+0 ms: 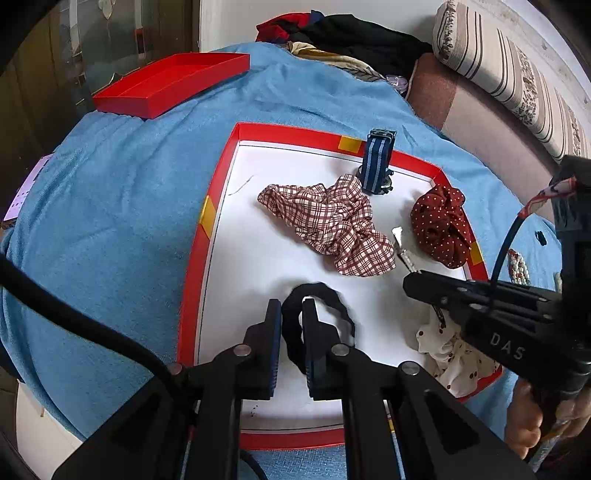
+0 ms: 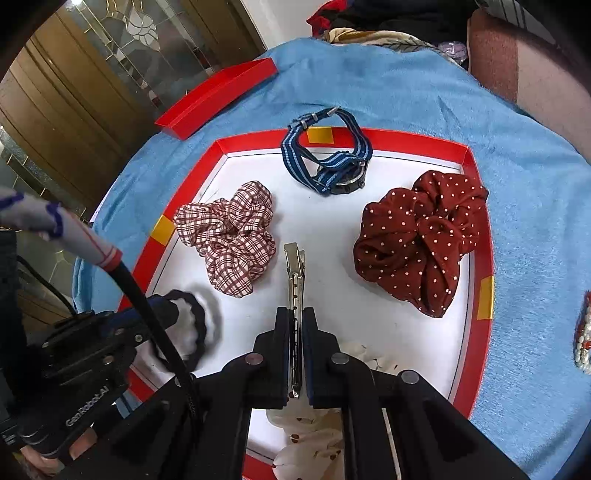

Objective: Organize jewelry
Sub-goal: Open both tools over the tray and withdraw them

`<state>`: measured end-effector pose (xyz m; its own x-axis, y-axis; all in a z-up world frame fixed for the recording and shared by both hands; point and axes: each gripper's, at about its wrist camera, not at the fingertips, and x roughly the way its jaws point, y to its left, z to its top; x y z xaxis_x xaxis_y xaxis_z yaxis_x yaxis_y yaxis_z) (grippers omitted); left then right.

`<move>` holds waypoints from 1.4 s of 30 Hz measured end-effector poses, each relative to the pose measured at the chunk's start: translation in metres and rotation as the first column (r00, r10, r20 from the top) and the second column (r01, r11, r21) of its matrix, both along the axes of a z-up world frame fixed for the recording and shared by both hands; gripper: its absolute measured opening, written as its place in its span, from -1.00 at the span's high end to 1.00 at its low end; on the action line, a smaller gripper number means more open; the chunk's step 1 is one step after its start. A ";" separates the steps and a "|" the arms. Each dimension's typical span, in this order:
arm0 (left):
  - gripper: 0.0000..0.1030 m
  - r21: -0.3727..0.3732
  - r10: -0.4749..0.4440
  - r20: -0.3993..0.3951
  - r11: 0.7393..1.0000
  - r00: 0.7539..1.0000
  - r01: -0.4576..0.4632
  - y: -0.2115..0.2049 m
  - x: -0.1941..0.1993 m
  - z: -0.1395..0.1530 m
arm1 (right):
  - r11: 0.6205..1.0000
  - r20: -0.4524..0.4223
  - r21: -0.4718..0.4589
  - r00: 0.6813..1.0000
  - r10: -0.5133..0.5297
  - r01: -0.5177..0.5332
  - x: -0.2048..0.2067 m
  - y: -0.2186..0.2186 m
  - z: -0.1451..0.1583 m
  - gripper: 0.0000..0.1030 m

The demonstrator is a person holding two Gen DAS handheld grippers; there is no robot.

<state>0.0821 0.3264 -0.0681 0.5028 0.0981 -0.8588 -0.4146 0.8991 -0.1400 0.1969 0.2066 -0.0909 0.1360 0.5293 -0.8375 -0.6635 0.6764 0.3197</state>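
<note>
A red-rimmed white tray [image 1: 207,236] [image 2: 480,229] lies on a blue cloth. In it are a plaid scrunchie [image 1: 328,221] [image 2: 232,236], a dark red dotted scrunchie [image 1: 441,225] [image 2: 421,236], a blue striped watch [image 1: 376,162] [image 2: 328,155] and a white dotted scrunchie [image 1: 454,354] [image 2: 314,439]. My left gripper [image 1: 291,310] [image 2: 162,314] is shut on a black hair tie [image 1: 321,321] [image 2: 199,325] over the tray's near part. My right gripper [image 2: 295,321] [image 1: 410,284] is shut on a metal hair clip [image 2: 295,280] [image 1: 400,245], which points forward.
A red box lid [image 1: 170,83] [image 2: 218,96] lies on the blue cloth [image 1: 110,206] at the back left. Piled clothes [image 1: 347,33] and a striped cushion [image 1: 517,74] are at the back. A beaded item [image 1: 517,266] [image 2: 581,339] lies right of the tray.
</note>
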 end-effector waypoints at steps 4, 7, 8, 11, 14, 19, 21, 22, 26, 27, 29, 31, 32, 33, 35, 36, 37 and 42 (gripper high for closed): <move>0.71 -0.001 0.008 -0.001 1.000 1.000 -0.008 -0.001 0.000 0.003 | 1.000 0.004 0.017 1.000 -0.007 0.007 -0.001 -0.007 0.007 0.80; 0.66 -0.001 0.015 0.006 1.000 1.000 -0.015 -0.003 -0.003 0.009 | 0.999 0.045 0.044 0.999 0.000 -0.002 -0.008 -0.024 0.027 0.79; 0.62 -0.003 0.018 0.012 1.000 1.000 -0.018 -0.003 -0.005 0.011 | 0.998 0.059 0.055 0.998 -0.006 0.003 -0.010 -0.033 0.034 0.74; 0.48 -0.008 0.033 0.035 0.999 0.999 -0.033 -0.003 -0.013 0.021 | 0.996 0.093 0.063 0.993 -0.076 0.070 -0.013 -0.068 0.048 0.63; 0.44 -0.014 0.047 0.054 0.999 0.997 -0.047 -0.004 -0.021 0.029 | 0.990 0.096 0.019 0.986 -0.138 0.137 -0.014 -0.092 0.043 0.63; 0.43 -0.018 0.033 0.059 0.999 0.998 -0.032 -0.016 -0.028 0.036 | 0.985 0.056 -0.067 0.986 -0.158 0.161 -0.022 -0.101 0.015 0.63; 0.41 -0.015 0.024 0.062 1.000 0.998 -0.023 -0.023 -0.031 0.039 | 0.983 0.076 -0.074 0.984 -0.164 0.169 -0.025 -0.099 0.017 0.64; 0.41 -0.014 0.020 0.064 1.000 0.998 -0.019 -0.027 -0.032 0.041 | 0.981 0.072 -0.081 0.983 -0.168 0.174 -0.024 -0.098 0.017 0.71; 0.37 0.000 0.002 0.078 1.000 0.997 -0.003 -0.039 -0.035 0.048 | 0.978 -0.006 -0.118 0.985 -0.173 0.171 -0.024 -0.097 0.003 0.92; 0.36 0.006 0.000 0.081 1.000 0.997 -0.001 -0.041 -0.036 0.050 | 0.977 -0.014 -0.117 0.983 -0.183 0.180 -0.026 -0.099 0.001 0.92; 0.33 0.018 -0.005 0.088 1.000 0.996 0.003 -0.045 -0.037 0.054 | 0.977 -0.017 -0.115 0.983 -0.185 0.181 -0.030 -0.101 0.002 0.92; 0.32 0.020 -0.010 0.092 1.000 0.996 0.008 -0.047 -0.039 0.056 | 0.976 -0.029 -0.117 0.982 -0.189 0.184 -0.034 -0.101 0.001 0.92; 0.32 0.020 -0.013 0.094 1.000 0.995 0.011 -0.048 -0.039 0.057 | 0.975 -0.026 -0.122 0.981 -0.190 0.186 -0.038 -0.100 0.002 0.92; 0.32 0.019 -0.015 0.098 1.000 0.995 0.014 -0.048 -0.040 0.059 | 0.974 -0.027 -0.126 0.980 -0.195 0.190 -0.040 -0.099 0.000 0.92; 0.32 0.021 -0.021 0.103 1.000 0.994 0.019 -0.050 -0.040 0.061 | 0.972 -0.044 -0.129 0.978 -0.204 0.197 -0.044 -0.101 0.001 0.91; 0.32 0.023 -0.024 0.105 0.999 0.994 0.021 -0.049 -0.040 0.063 | 0.972 -0.059 -0.130 0.978 -0.203 0.194 -0.047 -0.099 0.001 0.91; 0.32 0.026 -0.026 0.108 0.999 0.994 0.023 -0.050 -0.041 0.064 | 0.973 -0.069 -0.130 0.977 -0.200 0.190 -0.049 -0.099 0.002 0.91; 0.19 0.035 -0.037 0.121 0.999 0.992 0.033 -0.054 -0.042 0.071 | 0.980 -0.049 -0.129 0.986 -0.162 0.154 -0.069 -0.086 0.008 0.91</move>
